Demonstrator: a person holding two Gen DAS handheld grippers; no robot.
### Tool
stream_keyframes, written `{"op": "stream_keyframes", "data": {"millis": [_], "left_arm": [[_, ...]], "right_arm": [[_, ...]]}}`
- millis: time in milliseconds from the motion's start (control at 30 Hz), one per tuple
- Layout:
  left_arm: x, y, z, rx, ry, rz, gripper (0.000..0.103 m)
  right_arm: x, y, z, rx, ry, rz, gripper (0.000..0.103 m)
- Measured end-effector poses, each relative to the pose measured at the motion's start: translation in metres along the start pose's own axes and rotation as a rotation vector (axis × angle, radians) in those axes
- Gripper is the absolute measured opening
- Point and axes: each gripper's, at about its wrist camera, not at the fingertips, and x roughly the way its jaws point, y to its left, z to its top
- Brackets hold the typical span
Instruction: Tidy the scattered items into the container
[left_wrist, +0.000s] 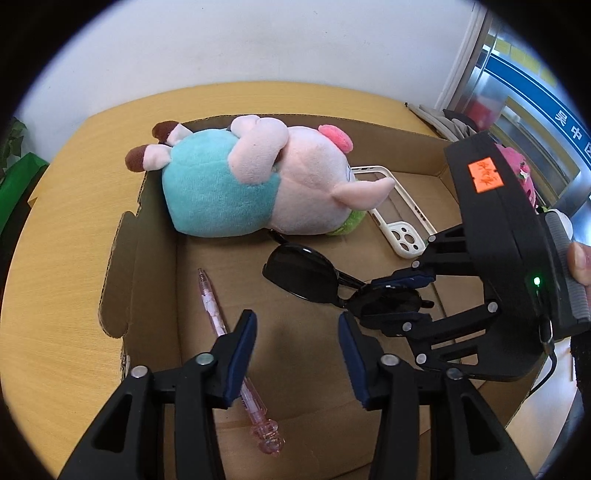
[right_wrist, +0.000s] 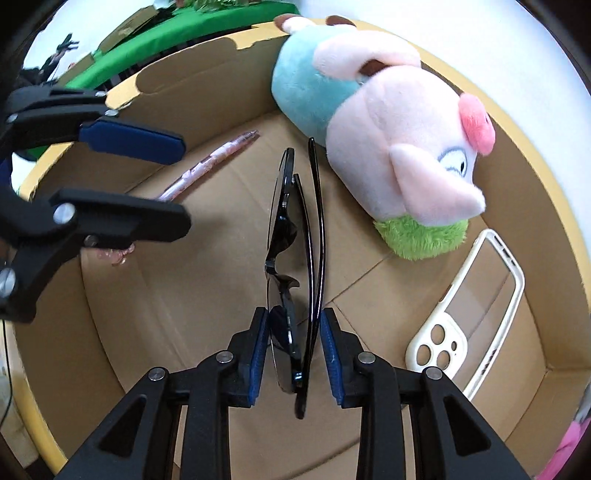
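A cardboard box (left_wrist: 155, 280) sits on a yellow table. Inside lie a pink pig plush (left_wrist: 255, 177) in a teal shirt, a cream phone case (left_wrist: 402, 225), a pink pen (left_wrist: 221, 328) and black sunglasses (left_wrist: 310, 273). My right gripper (right_wrist: 293, 325) has its blue pads on either side of the folded sunglasses (right_wrist: 291, 236), holding them inside the box; it shows from the side in the left wrist view (left_wrist: 402, 295). My left gripper (left_wrist: 297, 321) is open and empty above the box floor, over the pen; it appears at the left of the right wrist view (right_wrist: 177, 181).
The box walls (right_wrist: 207, 74) rise around the items. The plush (right_wrist: 384, 122) fills the far side and the phone case (right_wrist: 476, 302) lies near the right wall. A green surface (right_wrist: 192, 26) and a pink object (left_wrist: 517, 173) lie outside the box.
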Motion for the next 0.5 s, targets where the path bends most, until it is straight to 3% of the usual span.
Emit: {"op": "stream_keyframes", "data": {"millis": [100, 167, 267, 367, 500], "left_arm": [[-0.004, -0.004, 0.0, 0.012, -0.015, 0.015, 0.052], [-0.009, -0.007, -0.001, 0.013, -0.03, 0.018, 0.054], [-0.018, -0.014, -0.003, 0.022, -0.058, 0.044, 0.056], [-0.035, -0.026, -0.007, 0.037, -0.111, 0.081, 0.058], [-0.072, -0.048, -0.02, 0.047, -0.233, 0.122, 0.073]], "right_arm": [[-0.006, -0.001, -0.006, 0.029, -0.007, -0.008, 0.04], [-0.017, -0.002, -0.011, 0.054, -0.038, -0.007, 0.058], [-0.045, -0.001, -0.023, 0.098, -0.104, -0.015, 0.075], [-0.085, 0.009, -0.045, 0.137, -0.186, -0.07, 0.085], [-0.139, 0.031, -0.089, 0.239, -0.292, -0.145, 0.094]]}}
